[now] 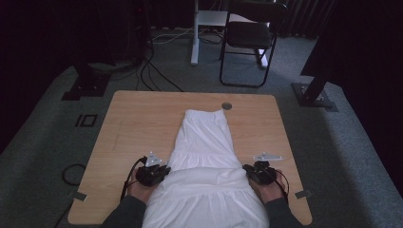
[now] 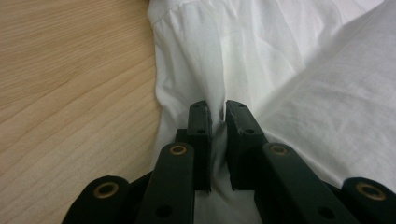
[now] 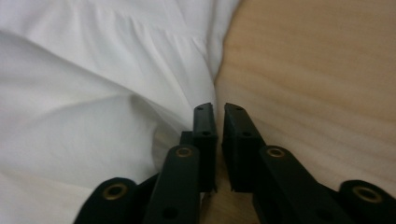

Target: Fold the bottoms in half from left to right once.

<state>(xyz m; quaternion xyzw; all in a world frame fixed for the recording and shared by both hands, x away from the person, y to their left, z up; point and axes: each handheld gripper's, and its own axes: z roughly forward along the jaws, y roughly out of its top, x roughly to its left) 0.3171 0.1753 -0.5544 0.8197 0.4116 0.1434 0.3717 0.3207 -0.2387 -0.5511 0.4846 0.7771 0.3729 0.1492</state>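
A long white garment (image 1: 204, 137) lies lengthwise down the middle of the wooden table (image 1: 138, 118), narrow end far, wide end hanging off the near edge. A raised fold crosses it between the two grippers. My left gripper (image 1: 164, 170) is at the garment's left edge. In the left gripper view, the left gripper (image 2: 218, 109) is shut on a pinch of white cloth (image 2: 303, 93). My right gripper (image 1: 247, 170) sits at the right edge. In the right gripper view, the right gripper (image 3: 218, 109) is nearly closed where the cloth's (image 3: 93, 93) edge meets the bare wood (image 3: 317, 70).
A round grommet (image 1: 226, 106) sits in the table just beyond the garment's far end. Behind the table on the carpet stand a black chair (image 1: 249, 35), cables (image 1: 152, 71) and two stand bases (image 1: 88, 88) (image 1: 313, 97). Bare wood flanks the garment on both sides.
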